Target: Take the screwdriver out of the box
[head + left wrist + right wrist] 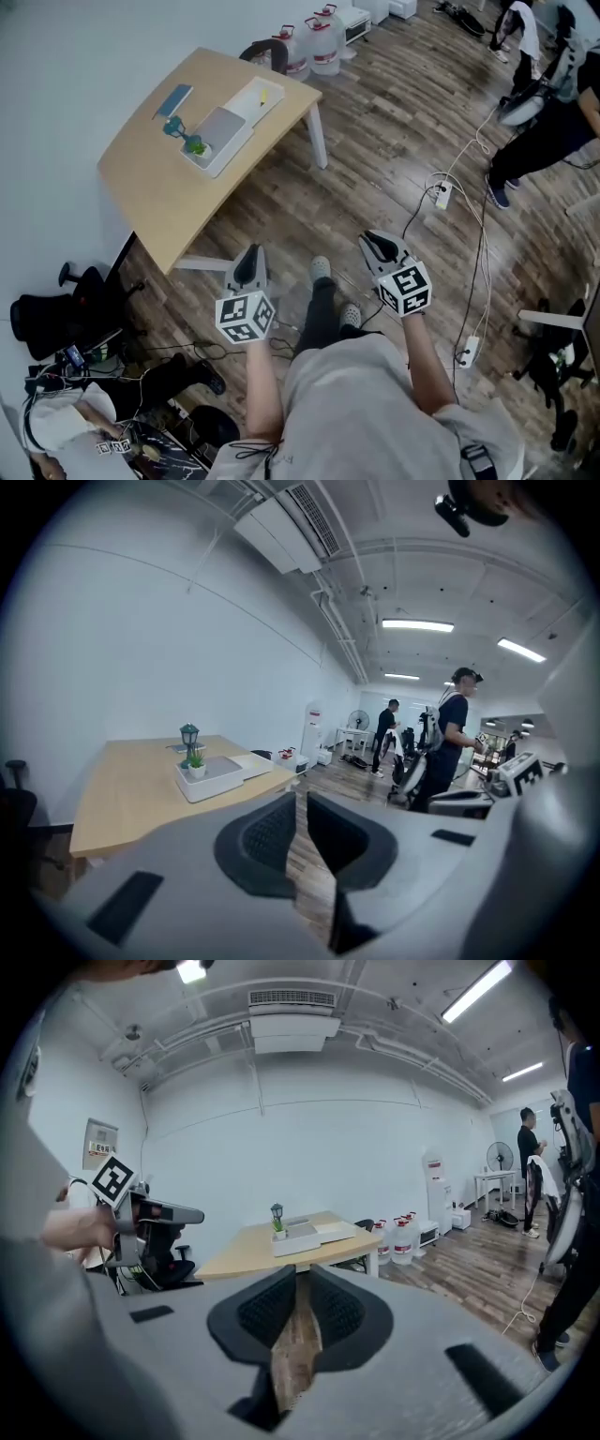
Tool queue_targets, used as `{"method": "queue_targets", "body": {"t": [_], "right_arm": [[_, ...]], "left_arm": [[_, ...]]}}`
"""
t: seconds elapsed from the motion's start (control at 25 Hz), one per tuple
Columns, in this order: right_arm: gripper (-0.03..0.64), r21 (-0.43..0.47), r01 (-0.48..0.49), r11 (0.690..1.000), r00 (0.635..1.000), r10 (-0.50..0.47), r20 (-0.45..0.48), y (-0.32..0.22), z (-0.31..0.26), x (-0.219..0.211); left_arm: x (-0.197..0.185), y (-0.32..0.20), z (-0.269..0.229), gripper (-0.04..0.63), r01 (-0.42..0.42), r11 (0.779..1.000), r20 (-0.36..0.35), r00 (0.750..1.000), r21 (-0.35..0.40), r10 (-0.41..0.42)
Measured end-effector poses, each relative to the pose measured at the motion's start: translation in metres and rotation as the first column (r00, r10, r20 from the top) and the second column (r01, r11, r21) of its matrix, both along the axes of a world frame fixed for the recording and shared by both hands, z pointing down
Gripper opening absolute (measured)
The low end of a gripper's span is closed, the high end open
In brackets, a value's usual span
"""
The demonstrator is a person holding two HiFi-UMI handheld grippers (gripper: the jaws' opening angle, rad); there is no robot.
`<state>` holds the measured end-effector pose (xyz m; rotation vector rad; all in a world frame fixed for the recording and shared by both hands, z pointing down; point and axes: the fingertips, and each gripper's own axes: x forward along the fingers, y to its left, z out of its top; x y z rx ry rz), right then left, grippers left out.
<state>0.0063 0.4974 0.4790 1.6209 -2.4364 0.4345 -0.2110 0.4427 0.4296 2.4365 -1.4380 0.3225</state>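
A white box (217, 139) with a grey top stands on the wooden table (150, 187) at the upper left, far from both grippers. Beside it lies a flat white tray (255, 99) with a small yellow item (263, 94) on it; it is too small to say whether it is the screwdriver. A small lantern (190, 735) and a green plant (196, 760) stand at the box (211, 780). My left gripper (249, 255) (302, 801) hangs over the floor, shut and empty. My right gripper (377, 242) (302, 1286) is level with it, with a narrow gap and nothing between the jaws.
Water jugs (311, 47) stand behind the table. A cable with power strips (443, 195) runs across the wooden floor on the right. A person (548, 112) stands at the upper right, a black chair (56, 314) and another person at the lower left.
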Motion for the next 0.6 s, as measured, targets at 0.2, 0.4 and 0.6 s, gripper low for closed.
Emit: {"method": "queue_targets", "body": {"t": [0.2,0.4,0.6], "right_arm": [[0.083,-0.018,-0.007,1.000,0.999,0.008,0.047,-0.015,0.006,0.009],[0.098,-0.027,-0.006,1.000,0.997,0.008,0.072,-0.058,0.004,0.003],[0.103,-0.043,0.010,0.999,0.997,-0.007,0.072,-0.104,0.006,0.002]], "left_arm": [[0.003,-0.026,0.015,0.076,0.009,0.999,-0.035,0.999,-0.037,-0.010],[-0.005,-0.069,0.018,0.091,-0.007,0.999,-0.018,1.000,-0.032,0.006],[0.008,-0.118,0.028,0.091,-0.042,0.998,-0.043,0.998,-0.036,0.041]]}}
